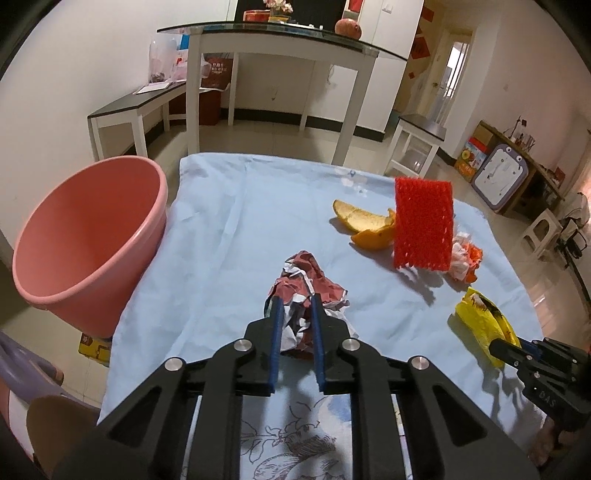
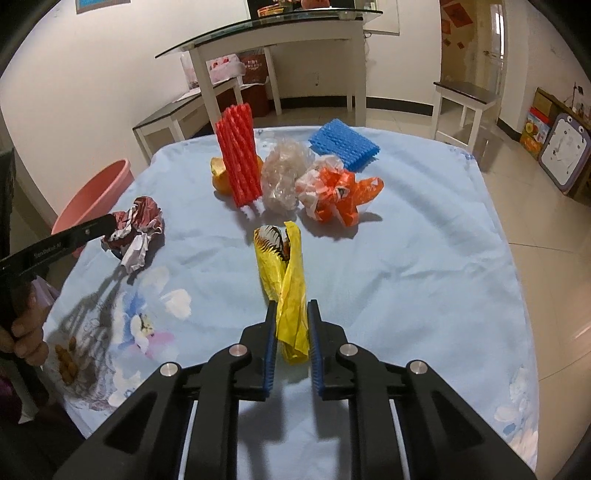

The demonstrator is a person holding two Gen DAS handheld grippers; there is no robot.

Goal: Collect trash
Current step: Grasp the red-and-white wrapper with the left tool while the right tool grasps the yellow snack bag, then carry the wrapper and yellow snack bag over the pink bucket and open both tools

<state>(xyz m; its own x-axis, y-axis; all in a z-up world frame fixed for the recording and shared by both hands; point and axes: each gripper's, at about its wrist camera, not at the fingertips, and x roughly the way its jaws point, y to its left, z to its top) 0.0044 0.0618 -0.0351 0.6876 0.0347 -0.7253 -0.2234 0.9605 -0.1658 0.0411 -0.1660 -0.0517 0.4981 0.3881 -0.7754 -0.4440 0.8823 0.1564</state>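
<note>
My left gripper point(image 1: 295, 299) is shut on a crumpled red-and-white paper ball point(image 1: 306, 277), which lies on the light blue tablecloth point(image 1: 229, 229). Seen from the right wrist, one of its black fingers point(image 2: 99, 227) meets that same paper ball point(image 2: 136, 229). My right gripper point(image 2: 293, 302) is shut on the near end of a yellow wrapper point(image 2: 284, 266), and the far end rests on the cloth. In the left wrist view, the right gripper point(image 1: 517, 350) holds the yellow wrapper point(image 1: 480, 317) at the right edge.
A pink bucket point(image 1: 88, 236) stands off the table's left side. Further back on the cloth are a red foam net point(image 2: 240, 155), orange peel point(image 1: 365, 221), clear plastic point(image 2: 284, 177), an orange-and-white bag point(image 2: 340, 192) and a blue foam net point(image 2: 343, 144). A glass-topped table point(image 1: 280, 33) stands beyond.
</note>
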